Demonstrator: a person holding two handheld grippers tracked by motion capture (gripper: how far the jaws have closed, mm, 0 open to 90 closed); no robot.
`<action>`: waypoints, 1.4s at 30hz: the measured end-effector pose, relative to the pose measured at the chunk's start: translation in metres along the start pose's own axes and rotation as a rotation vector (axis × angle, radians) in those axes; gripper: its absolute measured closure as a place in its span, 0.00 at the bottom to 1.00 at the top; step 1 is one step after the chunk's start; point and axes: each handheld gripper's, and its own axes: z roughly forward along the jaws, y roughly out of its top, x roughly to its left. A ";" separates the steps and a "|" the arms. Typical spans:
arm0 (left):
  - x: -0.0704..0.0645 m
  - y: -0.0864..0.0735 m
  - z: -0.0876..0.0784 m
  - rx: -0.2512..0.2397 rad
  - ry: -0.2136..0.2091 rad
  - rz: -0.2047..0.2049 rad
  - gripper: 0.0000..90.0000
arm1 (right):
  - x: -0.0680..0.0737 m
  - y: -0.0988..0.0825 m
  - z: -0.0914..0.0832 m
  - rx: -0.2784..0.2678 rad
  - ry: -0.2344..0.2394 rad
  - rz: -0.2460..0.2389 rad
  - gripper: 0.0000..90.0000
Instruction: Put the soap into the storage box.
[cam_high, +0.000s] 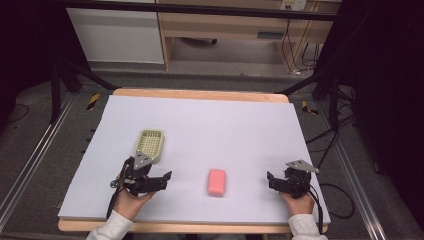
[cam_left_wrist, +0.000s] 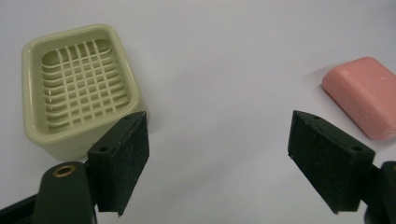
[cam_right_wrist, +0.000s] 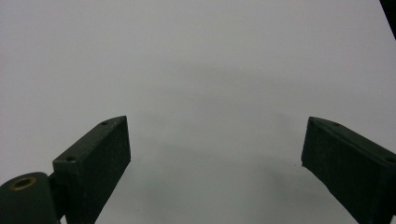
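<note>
The left tool (cam_high: 167, 176) hovers low over the table (cam_high: 240, 125), jaws spread wide with nothing between them — the cream soap dish (cam_left_wrist: 79, 84) lies just beyond one jaw, and the pink soap bar (cam_left_wrist: 366, 95) lies off past the other. In the high view the bar sits between both hands. The right tool (cam_high: 270, 178) also stands wide open and empty, above bare table.

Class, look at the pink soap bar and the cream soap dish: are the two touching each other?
Apart. The high view shows bare white table between the soap bar and the soap dish; the left gripper view shows the same wide gap.
</note>
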 end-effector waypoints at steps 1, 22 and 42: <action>-0.003 0.004 0.001 -0.001 -0.007 0.001 0.22 | 0.000 0.000 0.000 -0.002 -0.001 0.002 0.09; -0.046 0.037 0.022 0.016 -0.066 0.042 0.21 | 0.000 0.000 0.000 0.000 -0.001 0.001 0.09; -0.076 0.048 0.045 0.070 -0.104 0.075 0.21 | 0.001 0.000 0.000 0.007 0.002 -0.001 0.09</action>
